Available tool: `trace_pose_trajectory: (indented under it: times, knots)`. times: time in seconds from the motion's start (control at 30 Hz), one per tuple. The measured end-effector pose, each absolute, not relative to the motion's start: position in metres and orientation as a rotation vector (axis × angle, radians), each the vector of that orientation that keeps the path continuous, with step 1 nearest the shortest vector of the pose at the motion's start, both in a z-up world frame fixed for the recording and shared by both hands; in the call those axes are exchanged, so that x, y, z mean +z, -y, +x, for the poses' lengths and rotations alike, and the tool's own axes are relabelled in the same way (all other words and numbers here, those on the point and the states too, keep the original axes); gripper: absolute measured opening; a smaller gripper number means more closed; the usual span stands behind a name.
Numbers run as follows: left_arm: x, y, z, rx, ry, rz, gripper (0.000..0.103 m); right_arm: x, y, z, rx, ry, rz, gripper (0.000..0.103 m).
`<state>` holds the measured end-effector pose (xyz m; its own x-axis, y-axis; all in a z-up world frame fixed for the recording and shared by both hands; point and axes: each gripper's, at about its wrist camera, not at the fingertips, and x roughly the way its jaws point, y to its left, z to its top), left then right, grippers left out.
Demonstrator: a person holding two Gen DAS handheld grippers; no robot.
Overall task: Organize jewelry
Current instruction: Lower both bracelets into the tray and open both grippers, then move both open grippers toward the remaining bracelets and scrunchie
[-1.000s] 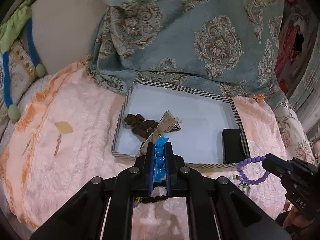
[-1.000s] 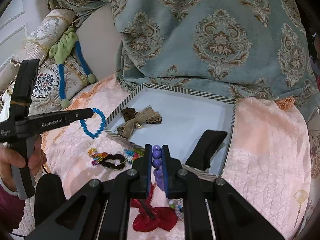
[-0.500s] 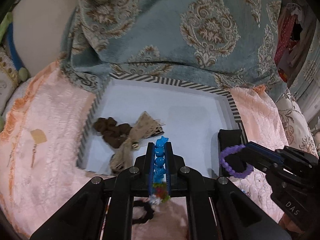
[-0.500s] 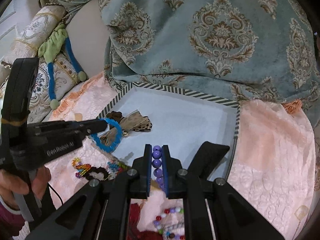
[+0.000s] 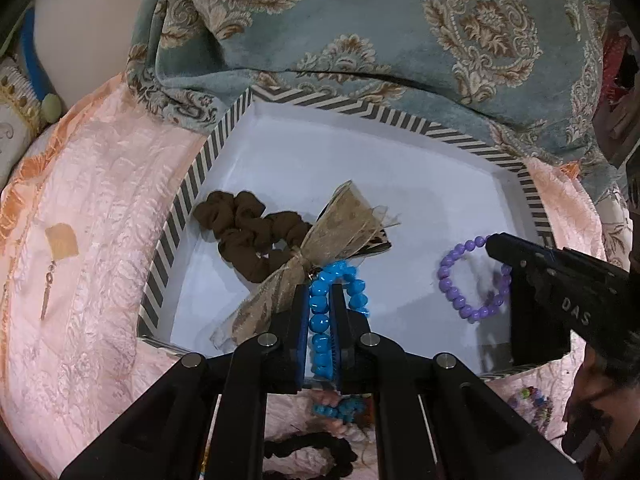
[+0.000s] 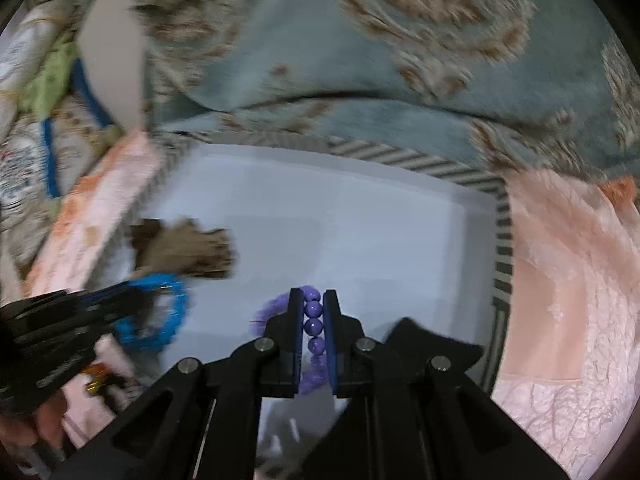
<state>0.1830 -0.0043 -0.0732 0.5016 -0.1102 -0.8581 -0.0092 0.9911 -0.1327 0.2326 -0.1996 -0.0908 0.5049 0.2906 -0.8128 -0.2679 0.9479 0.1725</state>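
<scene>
you had the left gripper (image 5: 320, 308) pinched shut on the blue bead bracelet (image 5: 320, 322) and the right gripper (image 6: 313, 320) clamped on the purple bead bracelet (image 6: 313, 326), both hanging over the white floor of the striped-rim box (image 5: 188, 200), likely so they could drop beside the brown scrunchie (image 5: 244, 232) and bow (image 5: 332, 232).
</scene>
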Motion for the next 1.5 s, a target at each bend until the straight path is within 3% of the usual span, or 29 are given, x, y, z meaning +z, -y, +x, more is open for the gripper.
trace_pose_trajectory:
  times: [0.1, 0.17, 0.2, 0.23, 0.43, 0.6, 1.5]
  knots:
    - [-0.075, 0.008, 0.184, -0.070, -1.045, -0.118, 0.000, -0.099, 0.202, 0.234, 0.302, -0.995, 0.008, 0.011]
    - [-0.075, 0.011, 0.182, -0.072, -1.037, -0.103, 0.013, -0.101, 0.202, 0.231, 0.296, -1.008, 0.002, 0.023]
    - [-0.073, 0.013, 0.181, -0.077, -1.031, -0.103, 0.014, -0.100, 0.202, 0.228, 0.299, -1.009, 0.007, 0.033]
    - [-0.071, 0.014, 0.179, -0.078, -1.027, -0.104, 0.014, -0.098, 0.202, 0.226, 0.304, -1.006, 0.011, 0.035]
    - [-0.053, 0.015, 0.161, -0.069, -0.983, -0.077, 0.014, -0.067, 0.205, 0.187, 0.332, -0.937, 0.042, 0.038]
    - [-0.036, 0.018, 0.136, -0.048, -0.936, -0.034, 0.014, -0.045, 0.208, 0.150, 0.329, -0.887, 0.056, 0.050]
    - [0.000, 0.010, 0.018, 0.027, -0.803, -0.004, 0.014, -0.001, 0.198, 0.015, 0.340, -0.819, 0.052, 0.056]
